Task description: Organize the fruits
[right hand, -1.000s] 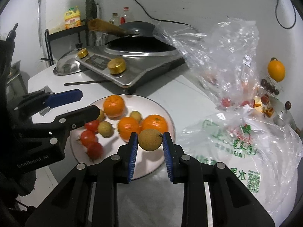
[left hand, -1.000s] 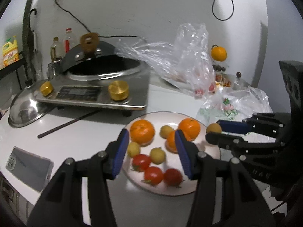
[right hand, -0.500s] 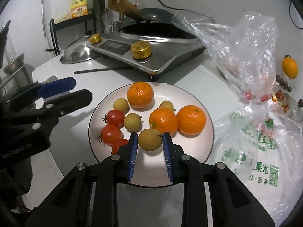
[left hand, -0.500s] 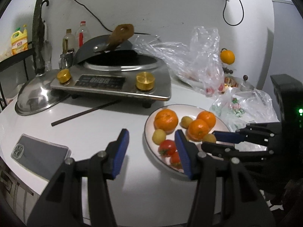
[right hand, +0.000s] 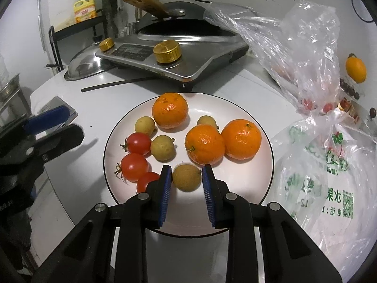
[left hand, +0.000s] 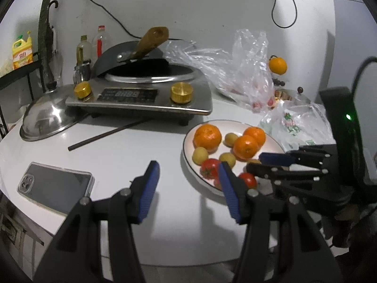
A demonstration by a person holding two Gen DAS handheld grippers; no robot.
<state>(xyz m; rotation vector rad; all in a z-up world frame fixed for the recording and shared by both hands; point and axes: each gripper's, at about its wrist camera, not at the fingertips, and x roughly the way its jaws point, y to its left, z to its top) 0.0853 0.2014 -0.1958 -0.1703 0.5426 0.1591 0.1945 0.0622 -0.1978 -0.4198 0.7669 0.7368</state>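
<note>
Right gripper (right hand: 186, 184) hovering at plate (right hand: 264, 127) near edge, jaws parted around longan (right hand: 186, 177), gaps either side. Left gripper (left hand: 188, 188) idling wide open beside plate. I'm judging sorting far along: oranges, tomatoes, longans plated; bags possibly holding more.

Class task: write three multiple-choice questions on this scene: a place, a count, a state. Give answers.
1. Where is the phone? A on the table, left of the plate; B on the plate; C on the cooker.
2. How many oranges are on the plate? A two; B three; C five.
3. The left gripper is: A open, empty; B shut on a tomato; C shut on the phone.
Answers: 1A, it lies flat on the table; 2B, three show; 3A, jaws apart, nothing between.
</note>
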